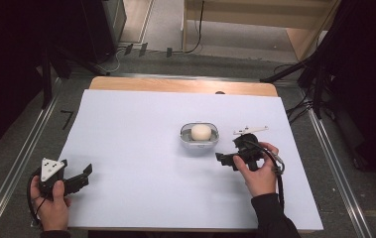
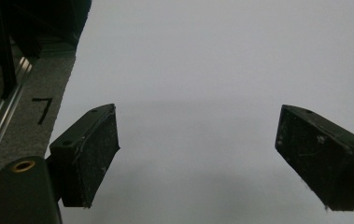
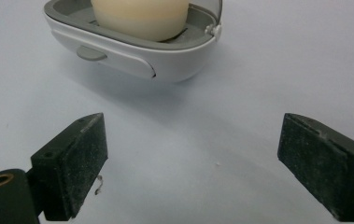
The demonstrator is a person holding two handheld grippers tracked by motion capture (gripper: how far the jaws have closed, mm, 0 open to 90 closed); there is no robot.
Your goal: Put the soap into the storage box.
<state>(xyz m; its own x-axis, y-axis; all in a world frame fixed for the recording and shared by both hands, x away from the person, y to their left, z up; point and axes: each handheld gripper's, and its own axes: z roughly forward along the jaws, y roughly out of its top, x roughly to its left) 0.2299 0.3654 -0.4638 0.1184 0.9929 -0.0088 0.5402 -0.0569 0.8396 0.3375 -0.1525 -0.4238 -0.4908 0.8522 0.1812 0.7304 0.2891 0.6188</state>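
While both jaws gape, smooth cream soap, seemingly rounded, sits in glossy oval dish

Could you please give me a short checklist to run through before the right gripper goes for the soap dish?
1. Right gripper jaws apart with nothing between them: ok.
2. Soap dish ahead of the right gripper, a gap of bare sheet between them: ok.
3. Soap bar seated inside the dish, standing above its rim: ok.
4. Left gripper open, holding nothing, over bare white sheet: ok.
5. Path between the jaws and the dish free of other things: ok.
6. Whether the dish's grey tab is a latch: cannot tell.
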